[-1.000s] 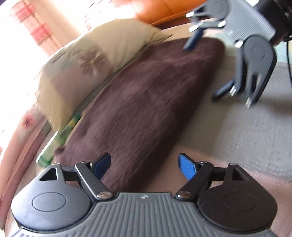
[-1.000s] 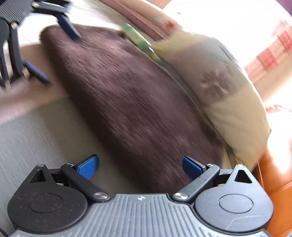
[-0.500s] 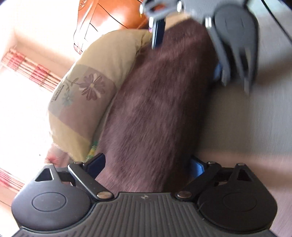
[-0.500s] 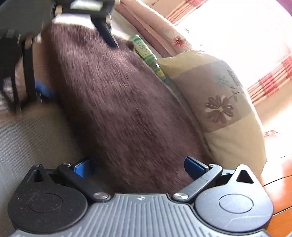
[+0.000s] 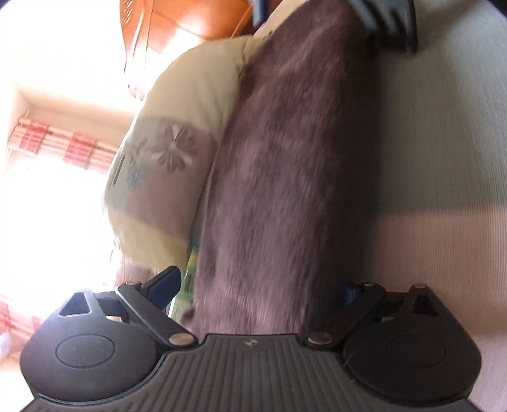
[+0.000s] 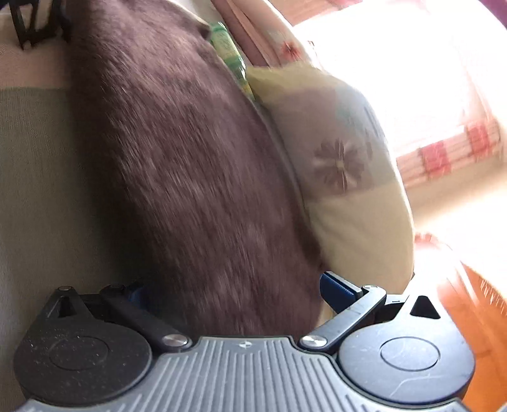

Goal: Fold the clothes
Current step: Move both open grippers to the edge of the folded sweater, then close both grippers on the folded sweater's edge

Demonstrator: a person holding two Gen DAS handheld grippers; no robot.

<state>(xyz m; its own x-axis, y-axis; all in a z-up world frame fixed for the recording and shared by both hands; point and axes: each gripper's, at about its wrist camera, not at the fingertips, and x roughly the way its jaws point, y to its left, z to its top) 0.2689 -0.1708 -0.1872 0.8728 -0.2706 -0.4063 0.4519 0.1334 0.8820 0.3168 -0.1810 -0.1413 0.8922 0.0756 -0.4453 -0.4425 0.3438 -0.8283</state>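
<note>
A dark brown fuzzy garment (image 5: pixel 285 190) lay stretched out on a pale grey-beige ribbed bed surface (image 5: pixel 443 158), running lengthwise between the two grippers, which faced each other from its opposite ends. In the left wrist view, the left gripper (image 5: pixel 256 291) sat at the near end of the garment with its jaws spread wide on either side of the cloth; the blue pad on the left stood clear of the fabric, while the one on the right was mostly hidden at the garment's edge. At the far end of that view, the right gripper (image 5: pixel 389 25) showed only as a dark blurred shape at the top edge.

In the right wrist view, the right gripper (image 6: pixel 234 291) likewise straddled its own near end of the garment (image 6: pixel 177 164), jaws spread, one blue pad visible at the right and the other half buried at the left edge of the fabric. Neither pair of jaws was pressed onto the cloth. The left gripper (image 6: pixel 35 25) appeared dark and small at the far left corner.

A cream cushion with a purple flower print (image 5: pixel 168 164) lay just beside the garment's long edge, touching it, and a green patterned item (image 6: pixel 228 54) peeked out between them. An orange-brown wooden headboard (image 5: pixel 177 38) stood beyond the cushion, with pink-striped curtains (image 6: pixel 450 155) in bright window glare.
</note>
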